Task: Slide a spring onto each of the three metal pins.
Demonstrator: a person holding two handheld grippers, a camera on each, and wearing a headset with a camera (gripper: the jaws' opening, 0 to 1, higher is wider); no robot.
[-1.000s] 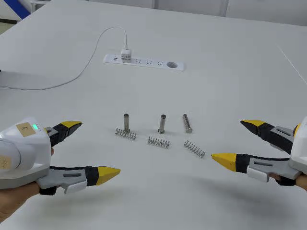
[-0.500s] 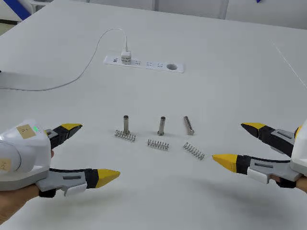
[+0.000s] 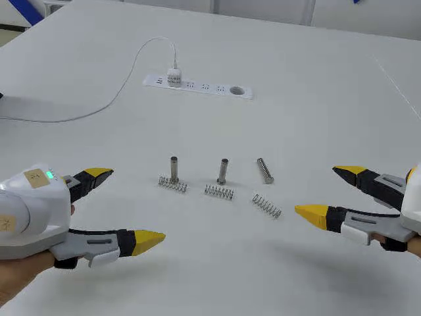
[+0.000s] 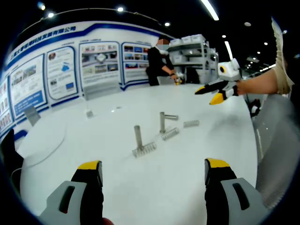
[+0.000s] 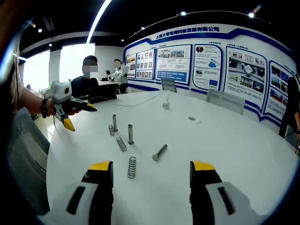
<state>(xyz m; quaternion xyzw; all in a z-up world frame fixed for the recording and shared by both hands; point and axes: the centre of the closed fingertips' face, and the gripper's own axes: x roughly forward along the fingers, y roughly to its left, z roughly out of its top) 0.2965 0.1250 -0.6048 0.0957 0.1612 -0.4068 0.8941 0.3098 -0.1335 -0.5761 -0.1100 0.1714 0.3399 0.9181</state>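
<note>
Two metal pins stand upright mid-table, the left pin point(image 3: 173, 168) point(image 4: 138, 136) point(image 5: 114, 123) and the middle pin point(image 3: 223, 170) point(image 4: 162, 122) point(image 5: 131, 134). The third pin point(image 3: 264, 170) point(image 4: 171, 117) point(image 5: 159, 152) lies on its side. In front of each pin a loose spring lies flat: left spring point(image 3: 172, 184), middle spring point(image 3: 218, 191), right spring point(image 3: 266, 205) point(image 5: 132, 167). My left gripper point(image 3: 125, 205) point(image 4: 152, 165) hovers open, left of the row. My right gripper point(image 3: 327, 191) point(image 5: 150, 166) is open too, right of the row. Neither holds anything.
A white power strip point(image 3: 197, 86) with a plugged charger and a cable point(image 3: 112, 99) lies farther back on the white table point(image 3: 316, 112). People stand beyond the table in the gripper views.
The lying pin has shifted slightly right, away from the middle pin. The right gripper has drifted a little right. Both grippers stay open and empty.
</note>
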